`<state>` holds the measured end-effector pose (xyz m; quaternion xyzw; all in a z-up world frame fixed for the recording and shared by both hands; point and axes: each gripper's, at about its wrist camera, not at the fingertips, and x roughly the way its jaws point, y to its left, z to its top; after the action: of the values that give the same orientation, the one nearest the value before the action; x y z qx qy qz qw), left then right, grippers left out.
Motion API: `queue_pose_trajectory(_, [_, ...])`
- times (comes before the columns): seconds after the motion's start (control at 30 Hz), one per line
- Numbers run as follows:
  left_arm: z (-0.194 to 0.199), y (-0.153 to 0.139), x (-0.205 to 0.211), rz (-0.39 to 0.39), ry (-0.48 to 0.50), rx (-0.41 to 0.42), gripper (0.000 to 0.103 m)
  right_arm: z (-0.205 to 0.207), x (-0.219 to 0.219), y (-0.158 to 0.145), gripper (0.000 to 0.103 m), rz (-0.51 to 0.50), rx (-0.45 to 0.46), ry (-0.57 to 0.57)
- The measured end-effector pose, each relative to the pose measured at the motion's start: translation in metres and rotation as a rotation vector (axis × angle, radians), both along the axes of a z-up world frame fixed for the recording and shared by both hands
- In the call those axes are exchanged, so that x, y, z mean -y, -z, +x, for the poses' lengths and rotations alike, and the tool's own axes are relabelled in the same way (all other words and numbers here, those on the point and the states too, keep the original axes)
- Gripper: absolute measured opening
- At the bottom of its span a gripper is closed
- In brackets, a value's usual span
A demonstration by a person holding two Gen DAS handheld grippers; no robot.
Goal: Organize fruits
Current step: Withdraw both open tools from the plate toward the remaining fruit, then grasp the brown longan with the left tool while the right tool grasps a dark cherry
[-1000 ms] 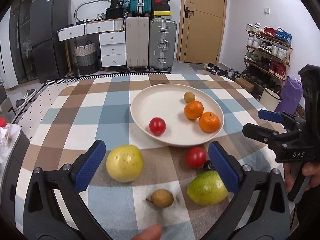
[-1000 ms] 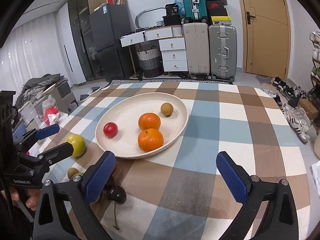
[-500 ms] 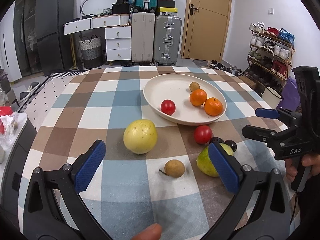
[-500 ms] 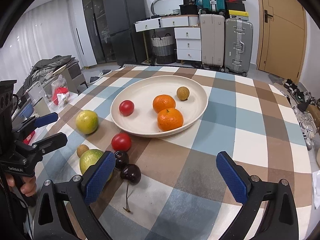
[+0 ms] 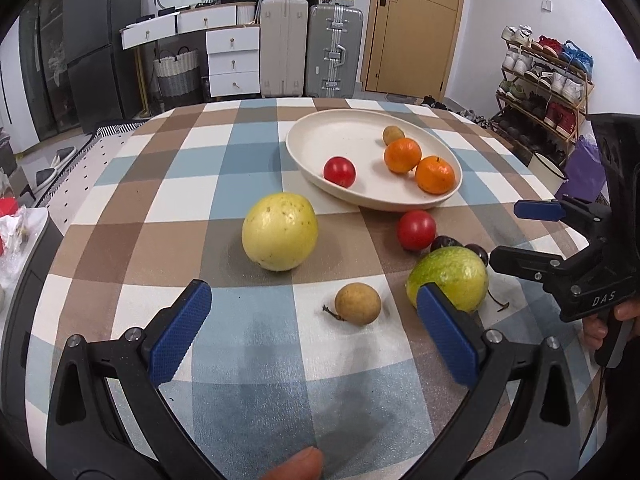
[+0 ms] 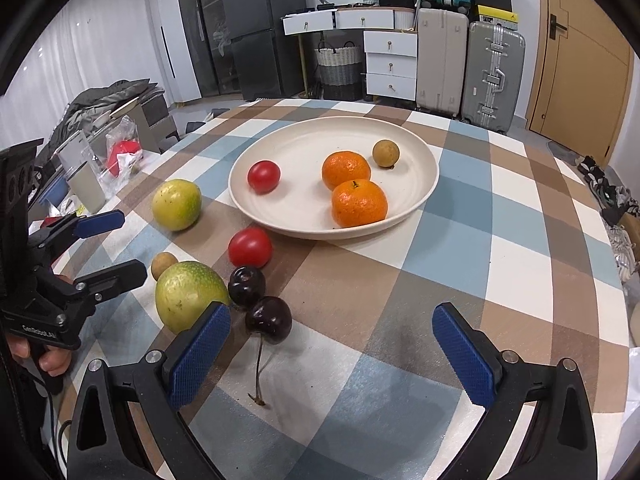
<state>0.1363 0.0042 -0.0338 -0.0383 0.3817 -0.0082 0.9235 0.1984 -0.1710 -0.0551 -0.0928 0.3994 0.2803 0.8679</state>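
- Left wrist view: the left gripper (image 5: 314, 332) hangs over the checked tablecloth (image 5: 224, 168) with its blue pads wide apart and nothing between them.
- Just ahead of that gripper lie a small brown longan (image 5: 357, 303), a large yellow fruit (image 5: 279, 231) and a green-yellow fruit (image 5: 448, 278), all on the cloth and apart from each other.
- A red tomato (image 5: 416, 229) sits on the cloth just beside the near rim of the cream plate (image 5: 320, 136).
- On the plate rest a second tomato (image 5: 339, 171), two oranges touching each other (image 5: 402, 155) (image 5: 435, 174), and another small brown fruit (image 5: 393, 135) at the far side.
- Right wrist view: the right gripper (image 6: 338, 350) is also spread wide and empty, low over the cloth.
- Two dark cherries (image 6: 246, 287) (image 6: 268, 319) lie touching, next to the green-yellow fruit, near the left pad; a stem trails from them toward the camera.
- The other handheld gripper shows at the left edge of this view, held by a hand (image 6: 40, 354).
- Suitcases (image 6: 494, 76) and white drawers (image 6: 390, 64) stand against the far wall.
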Motion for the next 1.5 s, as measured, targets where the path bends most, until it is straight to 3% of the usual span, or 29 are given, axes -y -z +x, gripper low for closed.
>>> queue_pose_trajectory(0.67, [0.012,0.015,0.002,-0.023,0.013,-0.092,0.102,-0.006,-0.017,0.013,0.100,-0.086,-0.001,-0.053])
queue_pose_trajectory(0.77, [0.013,0.016,0.002,-0.025,0.014,-0.095,0.102,-0.006,-0.020,0.017,0.094,-0.106,-0.004,-0.054])
queue_pose_trajectory(0.83, [0.014,0.016,0.002,-0.024,0.016,-0.099,0.102,-0.006,-0.021,0.019,0.085,-0.117,-0.005,-0.055])
queue_pose_trajectory(1.0, [0.016,0.018,0.003,-0.024,0.025,-0.109,0.102,-0.006,-0.022,0.020,0.078,-0.114,-0.010,-0.068])
queue_pose_trajectory(1.2, [0.018,0.021,0.006,-0.023,0.042,-0.135,0.091,-0.008,-0.026,0.020,0.065,-0.109,-0.006,-0.087])
queue_pose_trajectory(1.5, [0.016,0.021,0.009,-0.029,0.062,-0.132,0.084,-0.010,-0.029,0.020,0.057,-0.103,-0.001,-0.108])
